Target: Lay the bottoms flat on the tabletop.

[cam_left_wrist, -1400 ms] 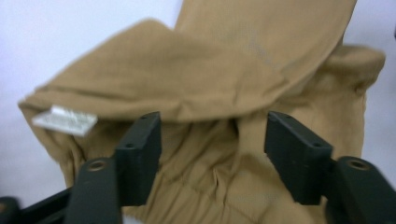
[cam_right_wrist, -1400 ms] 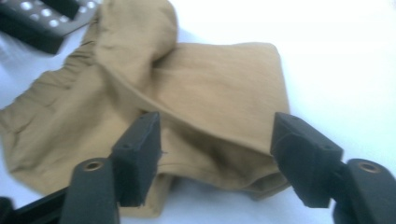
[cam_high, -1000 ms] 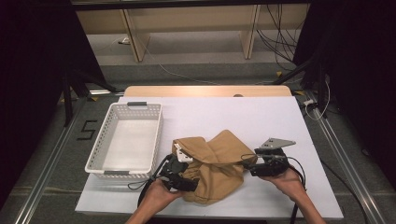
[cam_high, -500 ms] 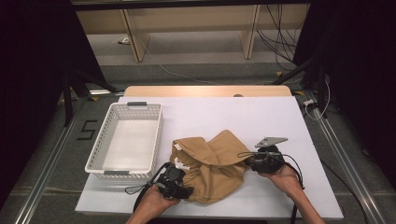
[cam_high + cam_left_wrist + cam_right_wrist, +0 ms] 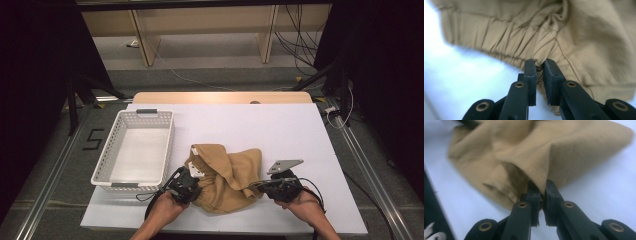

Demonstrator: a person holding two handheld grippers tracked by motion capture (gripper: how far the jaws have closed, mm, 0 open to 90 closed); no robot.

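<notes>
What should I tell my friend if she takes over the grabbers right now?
Left gripper: shut on the tan garment's gathered, elastic-looking edge.
Right gripper: shut on a fold of the same cloth at its other side.
The garment lies crumpled on the white table, near the front edge, between both hands.
The white basket stands just left of it, nothing inside.
Done: both grips taken.
Left, probably: lift, spread or fold the garment, perhaps then put it in the basket.
</notes>
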